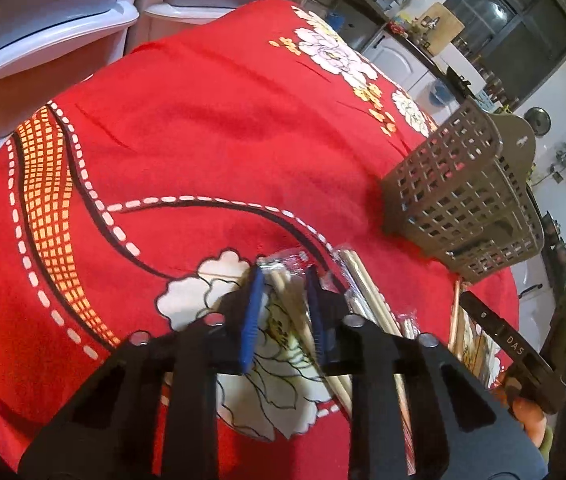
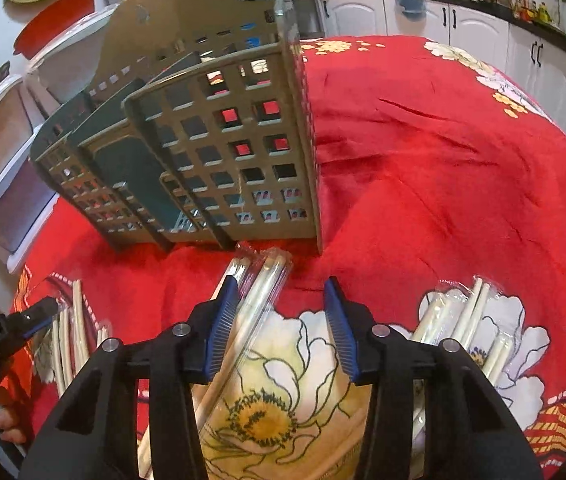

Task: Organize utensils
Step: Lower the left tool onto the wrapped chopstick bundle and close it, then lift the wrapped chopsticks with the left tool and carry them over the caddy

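Blue-padded left gripper (image 1: 283,312) pinches a wrapped chopstick pair (image 1: 289,300) on the red cloth (image 1: 203,140). Right gripper (image 2: 281,328) stands spread, another wrapped pair (image 2: 261,280) against its left pad, the grey basket (image 2: 211,140) just beyond.

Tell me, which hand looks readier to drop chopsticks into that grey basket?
Probably the left. The left gripper is nearly shut around a wrapped chopstick packet. The right gripper is wider, chopsticks touching only one pad, though the basket stands closer to it.
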